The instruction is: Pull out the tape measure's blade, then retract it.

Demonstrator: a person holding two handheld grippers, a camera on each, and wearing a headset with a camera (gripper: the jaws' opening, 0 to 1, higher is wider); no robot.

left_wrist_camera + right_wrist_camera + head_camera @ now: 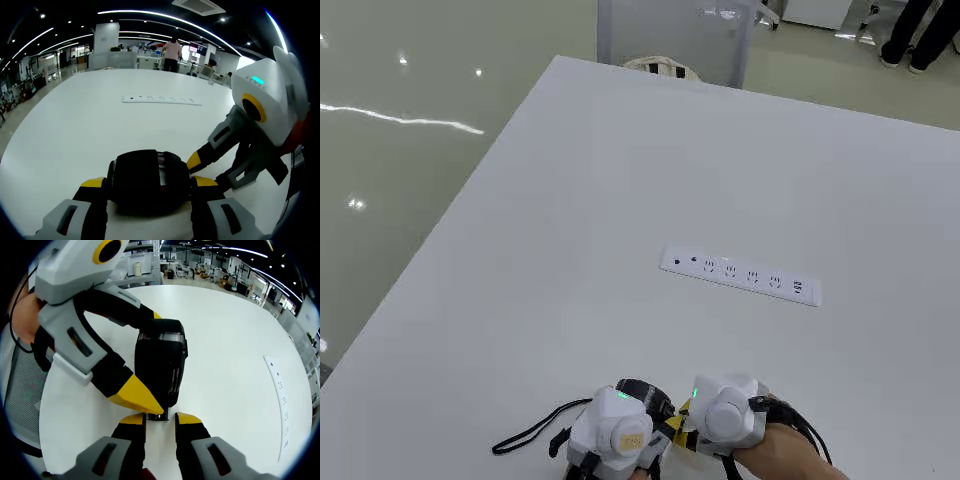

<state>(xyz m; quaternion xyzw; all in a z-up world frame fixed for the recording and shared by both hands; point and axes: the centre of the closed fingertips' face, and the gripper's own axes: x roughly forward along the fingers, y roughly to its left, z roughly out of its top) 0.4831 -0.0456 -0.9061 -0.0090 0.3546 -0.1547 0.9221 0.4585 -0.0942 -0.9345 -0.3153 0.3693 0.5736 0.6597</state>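
Item: black, rounded plastic tape measure (147,170) rested on the white tabletop (620,200), close to the person's edge; blade not drawn out
Blade end: small metal tab (160,416) at the case mouth faced the pulling tool
Anchor: left gripper (148,182) was clamped across the case, judged to brace it against the pull
Puller: right gripper (160,420) had its yellow tips flanking the tab, narrowly apart; a firm pinch could not be confirmed
Strap: black cord loop (525,437) trailed to the left
Surroundings: white power strip (738,274) lay well apart, farther up the table
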